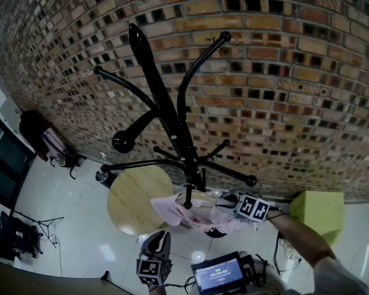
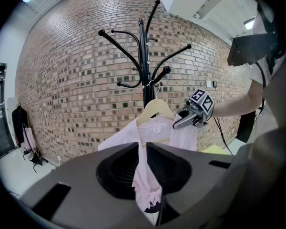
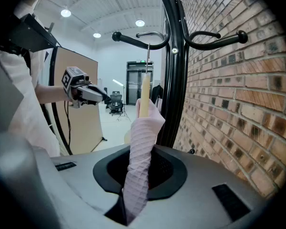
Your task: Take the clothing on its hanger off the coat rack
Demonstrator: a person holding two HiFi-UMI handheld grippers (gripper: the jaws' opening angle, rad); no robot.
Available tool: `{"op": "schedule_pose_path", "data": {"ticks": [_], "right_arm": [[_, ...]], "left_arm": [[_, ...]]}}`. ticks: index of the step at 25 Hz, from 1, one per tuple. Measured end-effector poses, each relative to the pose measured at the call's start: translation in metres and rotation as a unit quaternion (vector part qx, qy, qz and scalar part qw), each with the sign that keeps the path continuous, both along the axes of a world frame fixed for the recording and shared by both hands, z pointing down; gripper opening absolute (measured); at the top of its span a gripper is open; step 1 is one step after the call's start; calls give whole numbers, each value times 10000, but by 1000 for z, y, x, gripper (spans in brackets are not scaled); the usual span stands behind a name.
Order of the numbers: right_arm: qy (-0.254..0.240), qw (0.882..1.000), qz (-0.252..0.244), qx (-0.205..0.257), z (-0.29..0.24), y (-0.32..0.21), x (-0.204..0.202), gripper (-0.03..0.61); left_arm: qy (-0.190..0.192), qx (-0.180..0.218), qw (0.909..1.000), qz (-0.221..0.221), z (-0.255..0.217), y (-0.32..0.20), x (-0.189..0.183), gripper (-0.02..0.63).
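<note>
A brick wall (image 1: 283, 72) is seen behind a black rack (image 1: 166, 103) standing on a pale tiled floor (image 1: 80, 226). In the head view a round table (image 1: 132, 195) lies at 9 o'clock of the pole's foot, and a green box (image 1: 317, 209) at 3 o'clock.

A pink shirt (image 1: 172, 211) on a wooden hanger (image 2: 155, 109) is hung low on the rack. In the right gripper view the wire hook (image 3: 148, 56) is seen over a lower peg (image 3: 155, 45).

The right tongs (image 2: 178, 123) are closed on the shirt's shoulder, with the cloth pinched between the jaws just below the hanger's end.

The left tongs (image 1: 158, 238) are held well apart from the shirt, at 7 o'clock of it in the head view. The jaws stand a narrow gap apart with nothing gripped, and the shirt is seen only beyond the gap.
</note>
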State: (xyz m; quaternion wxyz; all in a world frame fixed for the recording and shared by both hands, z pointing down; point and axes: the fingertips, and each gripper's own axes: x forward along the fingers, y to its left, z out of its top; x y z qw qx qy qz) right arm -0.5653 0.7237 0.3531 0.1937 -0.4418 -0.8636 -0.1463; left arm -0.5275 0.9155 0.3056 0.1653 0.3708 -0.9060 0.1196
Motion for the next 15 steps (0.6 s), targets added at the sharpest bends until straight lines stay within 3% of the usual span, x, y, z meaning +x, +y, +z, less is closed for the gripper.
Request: {"op": "schedule_pose_path", "data": {"ticks": [4, 15], "right_arm": [[251, 9992, 101, -296, 4, 2, 14, 36], [329, 9971, 13, -684, -18, -10, 39, 31]], "left_arm": [[12, -10, 10000, -11, -3, -8, 12, 43], [-82, -54, 9995, -310, -13, -37, 39, 43]]}}
